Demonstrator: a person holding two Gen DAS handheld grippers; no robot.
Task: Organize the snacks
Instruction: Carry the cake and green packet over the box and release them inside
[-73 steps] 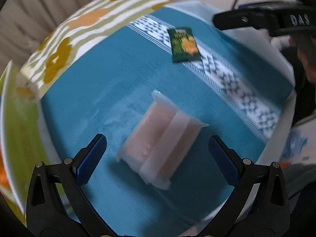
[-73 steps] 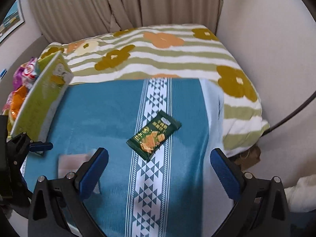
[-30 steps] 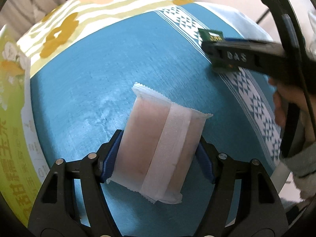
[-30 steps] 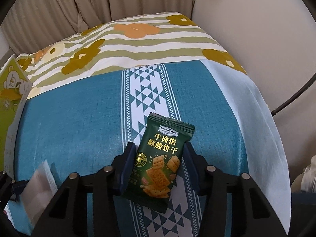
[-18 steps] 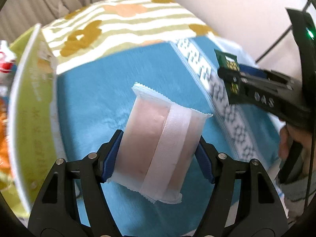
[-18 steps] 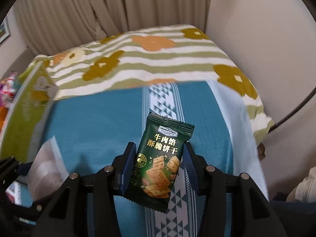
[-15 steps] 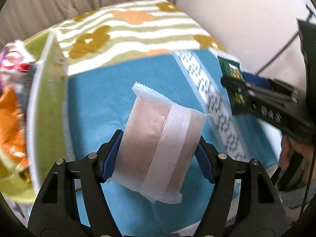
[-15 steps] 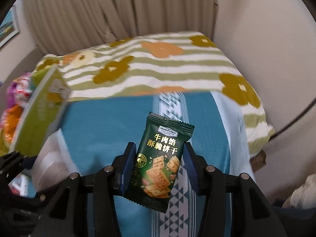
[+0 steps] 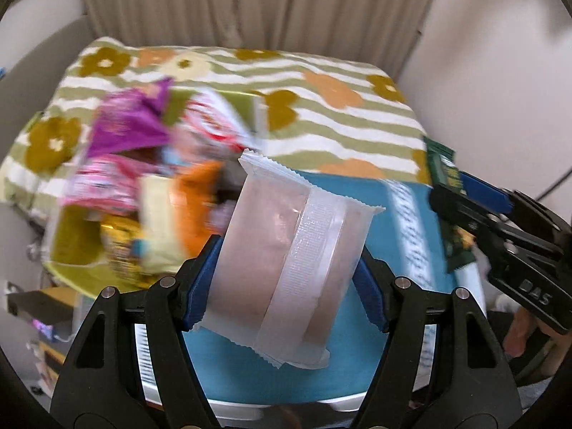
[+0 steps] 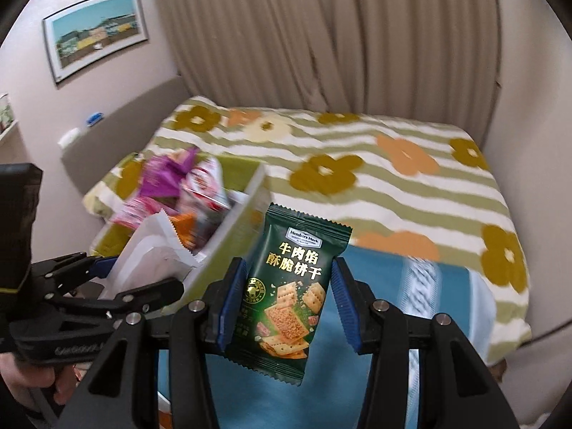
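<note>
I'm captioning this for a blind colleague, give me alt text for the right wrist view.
The right gripper holds a dark green cracker packet upright above a teal cloth. At left, the left gripper carries a white packet toward a green box of snacks.

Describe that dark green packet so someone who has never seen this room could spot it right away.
Start at the bed with the flowered striped blanket and the blue cloth in front of it. Held up above that cloth, the dark green packet is pinched in the right claw. Unlike the pale, see-through packet in the left claw, it shows gold characters and pictured square crackers.
</note>
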